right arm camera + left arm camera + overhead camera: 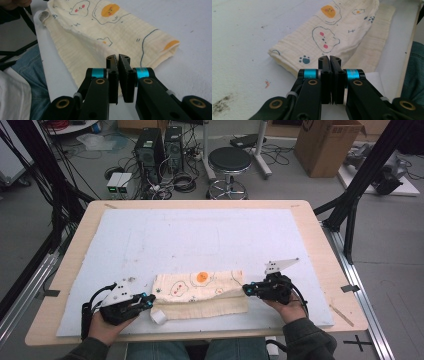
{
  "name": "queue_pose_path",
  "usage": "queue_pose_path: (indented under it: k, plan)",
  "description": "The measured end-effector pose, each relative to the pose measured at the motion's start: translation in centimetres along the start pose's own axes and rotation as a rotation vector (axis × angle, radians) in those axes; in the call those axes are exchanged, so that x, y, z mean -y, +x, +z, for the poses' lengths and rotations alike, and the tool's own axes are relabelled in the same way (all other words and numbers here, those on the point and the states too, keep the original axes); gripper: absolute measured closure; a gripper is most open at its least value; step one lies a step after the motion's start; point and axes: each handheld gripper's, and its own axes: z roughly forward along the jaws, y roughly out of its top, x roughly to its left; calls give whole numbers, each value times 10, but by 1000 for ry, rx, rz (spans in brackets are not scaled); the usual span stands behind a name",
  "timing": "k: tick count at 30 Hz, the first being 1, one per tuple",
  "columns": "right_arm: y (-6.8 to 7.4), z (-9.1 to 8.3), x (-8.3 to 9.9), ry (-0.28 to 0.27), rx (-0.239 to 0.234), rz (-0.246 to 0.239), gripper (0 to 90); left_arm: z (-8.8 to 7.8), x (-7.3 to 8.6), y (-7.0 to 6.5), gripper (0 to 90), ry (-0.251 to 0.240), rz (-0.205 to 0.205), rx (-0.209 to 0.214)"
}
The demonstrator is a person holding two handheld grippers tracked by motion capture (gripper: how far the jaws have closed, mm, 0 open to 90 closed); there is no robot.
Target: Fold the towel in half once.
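Nearest, both grippers are closed on nothing: the left gripper (149, 300) by the folded cloth's (200, 292) left end, the right gripper (246, 290) by its right end. Closed jaws could shove the cloth on the white mat (165, 235), spoiling the fold.

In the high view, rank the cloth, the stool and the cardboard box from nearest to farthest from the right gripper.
From the right gripper:
1. Cloth: at its tips, on the mat just to its left.
2. Stool: on the floor beyond the table's far edge.
3. Cardboard box: far right corner of the floor.
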Motion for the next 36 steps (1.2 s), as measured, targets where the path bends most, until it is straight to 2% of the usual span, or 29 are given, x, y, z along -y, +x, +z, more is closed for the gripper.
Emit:
queue_pose_path:
  k: [7,10,13,14,16,18,21,23,27,29,33,36]
  plan:
    - [3,0,6,21,4,-6,860,-1,3,-7,874,19,20,17]
    - [5,0,8,25,-2,-10,832,-3,4,-8,862,18,26,37]
    - [8,-4,7,12,-23,-18,728,-8,2,-8,758,-19,17,74]
    - [9,-6,6,8,-22,-19,709,-10,0,-7,748,-39,8,86]
    - [11,-11,3,-10,-12,-39,701,-13,-3,-4,696,-68,-9,97]
    - [14,-13,-1,-12,-7,-47,697,-12,-5,-2,672,-72,-14,95]
    - [15,-6,-4,5,-17,-59,701,-1,-7,2,689,-49,-28,85]
    - [16,4,-6,29,-31,-66,704,7,-7,3,741,-29,-28,95]
    - [19,22,-5,76,-53,-100,703,20,-3,1,830,20,-8,157]
    - [20,27,-2,103,-55,-122,687,22,1,0,841,50,5,173]
    - [19,27,3,128,-43,-127,689,22,6,-1,844,85,15,193]
    - [20,26,8,152,-35,-140,691,22,9,-2,842,99,6,201]
